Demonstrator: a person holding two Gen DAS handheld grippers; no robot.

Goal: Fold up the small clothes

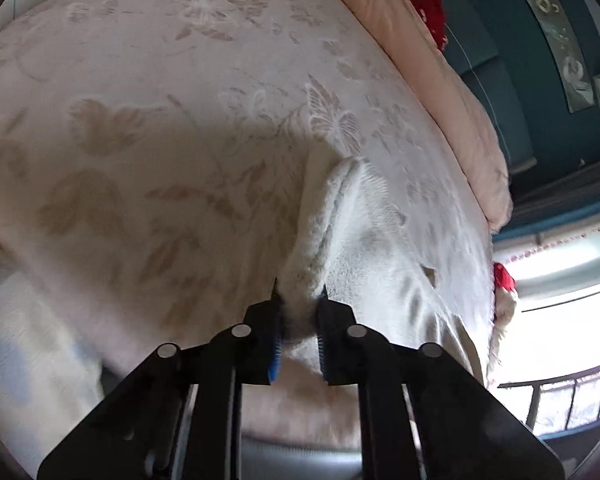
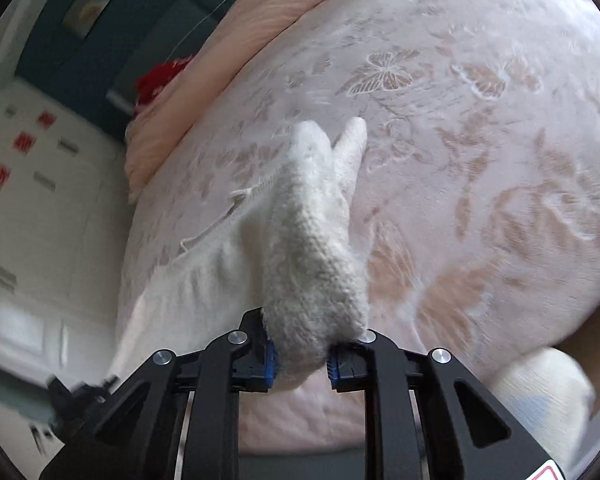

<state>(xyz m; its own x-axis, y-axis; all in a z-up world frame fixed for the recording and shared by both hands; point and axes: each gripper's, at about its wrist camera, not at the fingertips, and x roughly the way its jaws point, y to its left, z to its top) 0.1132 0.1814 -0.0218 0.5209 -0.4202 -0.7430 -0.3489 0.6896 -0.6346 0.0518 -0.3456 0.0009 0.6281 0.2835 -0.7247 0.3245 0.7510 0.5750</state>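
Note:
A small white knitted garment [image 1: 340, 232] hangs between both grippers above the bed. My left gripper [image 1: 300, 320] is shut on one of its edges; the knit bunches up between the blue pads. My right gripper [image 2: 300, 356] is shut on another part of the same garment [image 2: 312, 248], which stands up in a thick fold in front of the camera. A thinner white layer [image 2: 204, 276] stretches from it down to the left, towards my left gripper [image 2: 80, 396], seen small and blurred at the lower left.
The bed has a pale pink bedspread [image 1: 160, 120] with leaf and butterfly patterns. A folded peach quilt [image 1: 432, 80] lies along its far side with something red [image 1: 430, 10] behind it. A teal wall and bright window are on the right. A white cabinet [image 2: 32, 208] stands left.

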